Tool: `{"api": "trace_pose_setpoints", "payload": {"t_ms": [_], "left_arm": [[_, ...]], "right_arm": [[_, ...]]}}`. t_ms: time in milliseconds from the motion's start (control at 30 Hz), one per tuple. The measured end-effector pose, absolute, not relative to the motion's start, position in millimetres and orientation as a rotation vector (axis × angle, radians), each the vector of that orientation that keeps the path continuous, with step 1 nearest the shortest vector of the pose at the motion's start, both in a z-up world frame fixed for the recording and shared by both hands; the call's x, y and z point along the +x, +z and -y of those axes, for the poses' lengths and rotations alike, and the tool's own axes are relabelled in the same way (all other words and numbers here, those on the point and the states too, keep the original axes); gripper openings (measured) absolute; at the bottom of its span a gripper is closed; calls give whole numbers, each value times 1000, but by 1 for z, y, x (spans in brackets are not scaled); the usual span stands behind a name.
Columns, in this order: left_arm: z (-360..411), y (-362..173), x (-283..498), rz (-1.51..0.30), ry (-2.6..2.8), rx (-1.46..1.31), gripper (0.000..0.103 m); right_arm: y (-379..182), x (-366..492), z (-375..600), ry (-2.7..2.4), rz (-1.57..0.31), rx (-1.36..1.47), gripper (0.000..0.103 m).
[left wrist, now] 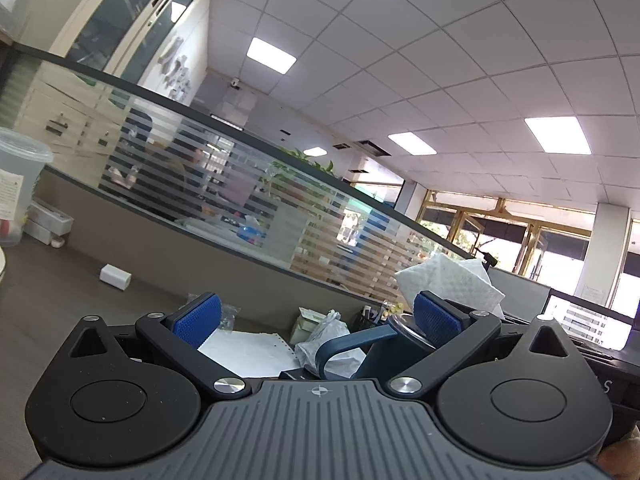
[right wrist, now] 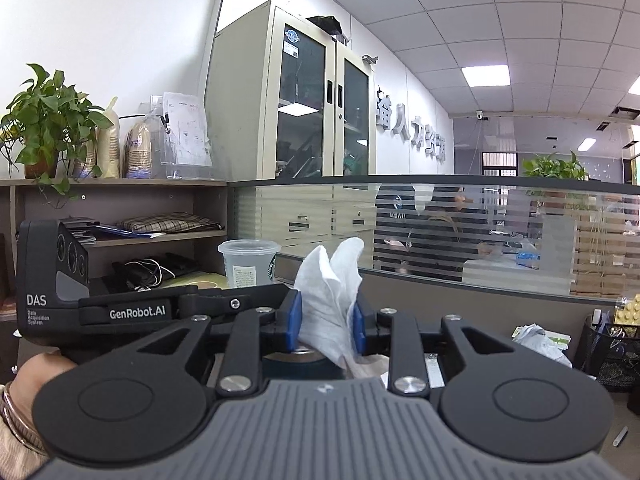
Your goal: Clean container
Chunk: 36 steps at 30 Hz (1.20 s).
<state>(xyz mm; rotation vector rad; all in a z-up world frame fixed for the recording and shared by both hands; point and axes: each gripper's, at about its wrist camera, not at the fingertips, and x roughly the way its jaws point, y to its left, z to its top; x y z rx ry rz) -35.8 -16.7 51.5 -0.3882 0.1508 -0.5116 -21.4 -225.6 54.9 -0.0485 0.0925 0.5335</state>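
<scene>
In the left wrist view, the left gripper (left wrist: 318,322) filled the lower frame, with the container (left wrist: 384,354) between its fingers toward the right one. The tissue (left wrist: 450,282) rose above the container, right of centre. A sheet of paper (left wrist: 248,350) lay on the bench (left wrist: 60,288) behind the left finger, and a small box (left wrist: 115,277) sat on the bench at mid left. A cup (left wrist: 18,176) stood at the left edge. In the right wrist view, the right gripper (right wrist: 326,322) had the tissue between its pads, above the container. Another cup (right wrist: 250,262) stood behind, left of the tissue. A mesh basket (right wrist: 612,350) sat at lower right.
</scene>
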Motion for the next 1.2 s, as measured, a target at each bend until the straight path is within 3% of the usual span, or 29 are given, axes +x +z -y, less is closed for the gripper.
{"api": "trace_pose_setpoints", "payload": {"t_ms": [500,1200], "left_arm": [[17,45,-30,-159,-518,-402,103],[11,43,-23,-168,-524,-408,103]], "right_arm": [[57,-31,232,569,-86,-53,12],[69,-39,234,685,-138,-6,8]]}}
